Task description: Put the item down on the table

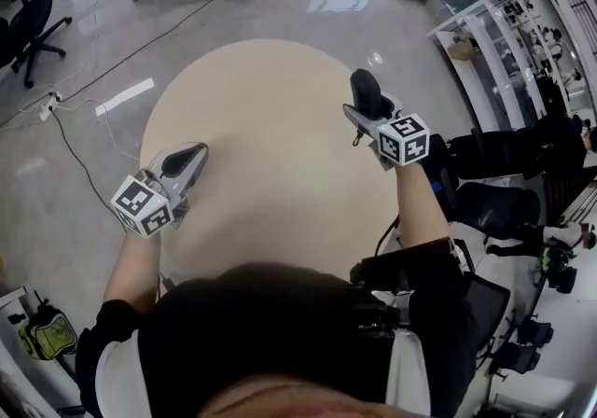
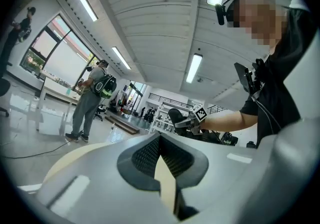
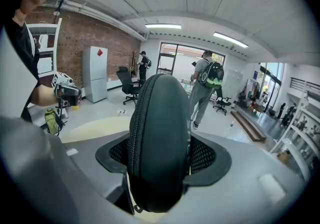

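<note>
Right gripper view: my right gripper (image 3: 160,160) pinches the black case (image 3: 160,118) across its flat faces, presumably so it cannot twist; it hangs over the table's (image 1: 261,127) right edge, not yet down; left gripper (image 1: 191,160) pressed together, empty.

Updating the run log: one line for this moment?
right hand-held gripper: shut on black zippered case, over round table | left hand-held gripper: empty | case not yet down

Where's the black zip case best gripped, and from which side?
Grip the case across its two broad faces, coming in at one rounded end, zip seam between the jaws: it is thin and oval. The right hand-held gripper holds it so.
</note>
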